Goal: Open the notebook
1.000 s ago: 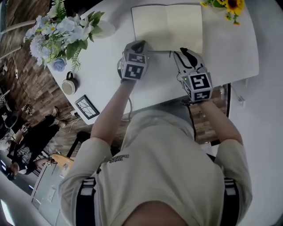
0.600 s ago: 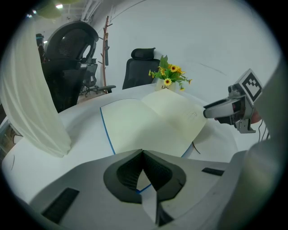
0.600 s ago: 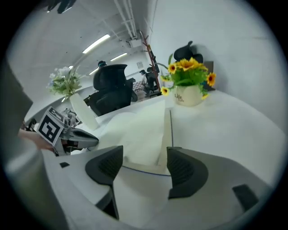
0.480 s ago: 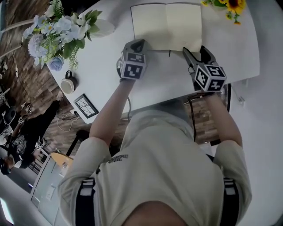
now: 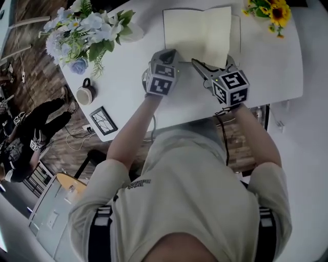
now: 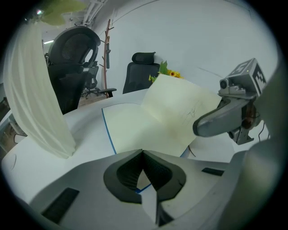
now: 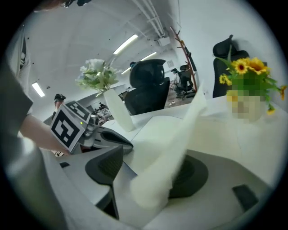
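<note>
1. Two bunches of flowers bracket the white worktop [image 5: 128, 87]. The pale bouquet [image 5: 84, 30] stands at the far left, with a mug [image 5: 84, 95] and a small picture frame [image 5: 103, 121] nearer the edge.
2. The left gripper [image 5: 169, 55] has its fingers together, tips down at the near edge of the notebook [image 5: 187, 36], apparently pinning it.
3. The notebook lies open at the middle of the worktop's far side, with one leaf [image 5: 219, 36] standing up off its right half.
4. The right gripper [image 5: 212, 62] has its fingers wide apart. The raised leaf passes loosely between them and is not pinched.
5. Sunflowers [image 5: 271, 10] stand at the far right.
6. The opening looks all but finished. The next move calls for guiding the leaf flat, then drawing both grippers clear without dragging the paper.
</note>
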### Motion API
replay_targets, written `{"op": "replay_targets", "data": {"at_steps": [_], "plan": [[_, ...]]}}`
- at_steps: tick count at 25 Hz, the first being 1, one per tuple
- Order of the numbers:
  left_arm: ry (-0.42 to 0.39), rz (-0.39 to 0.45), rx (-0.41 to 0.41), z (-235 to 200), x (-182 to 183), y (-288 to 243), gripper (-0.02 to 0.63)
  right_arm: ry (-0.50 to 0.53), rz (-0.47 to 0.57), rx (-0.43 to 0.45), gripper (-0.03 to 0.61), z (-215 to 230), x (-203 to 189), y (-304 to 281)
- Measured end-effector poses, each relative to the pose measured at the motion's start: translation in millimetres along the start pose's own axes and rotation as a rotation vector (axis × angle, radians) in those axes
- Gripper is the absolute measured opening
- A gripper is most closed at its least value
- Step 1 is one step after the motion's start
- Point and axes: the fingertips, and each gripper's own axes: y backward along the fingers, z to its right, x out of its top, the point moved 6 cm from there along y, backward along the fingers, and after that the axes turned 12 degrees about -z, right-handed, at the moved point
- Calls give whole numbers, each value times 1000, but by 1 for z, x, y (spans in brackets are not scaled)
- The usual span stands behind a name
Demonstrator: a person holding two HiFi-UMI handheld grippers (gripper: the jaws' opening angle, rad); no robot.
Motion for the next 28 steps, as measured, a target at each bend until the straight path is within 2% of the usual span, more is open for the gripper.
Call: {"op": "replay_targets", "data": {"at_steps": [5,8,13,19,24,26,28], "plan": [[47,27,-13,-4,3,22,2,114,-57,75,311,-34,3,-26],[70,50,-20,-8,1,32,2,142,-94,86,311,-44,-2,-38],[90,81,-46,-11,0,37,2,113,-130,87,311,-43,-8,-52],[90,65,-50,-10,-4,32,2,40,-175,116,306,-38,-14,-65],[89,33,-57,-8,-9,23,2,2,-146,71,226,-29,-14,-62],[85,10,-57,-8,-12,16,2,-48,-126,36,123,-21,-13,-61],[78,-2,-52,-8,-12,11,2,-91,-111,13,51,-14,-13,-59]]}}
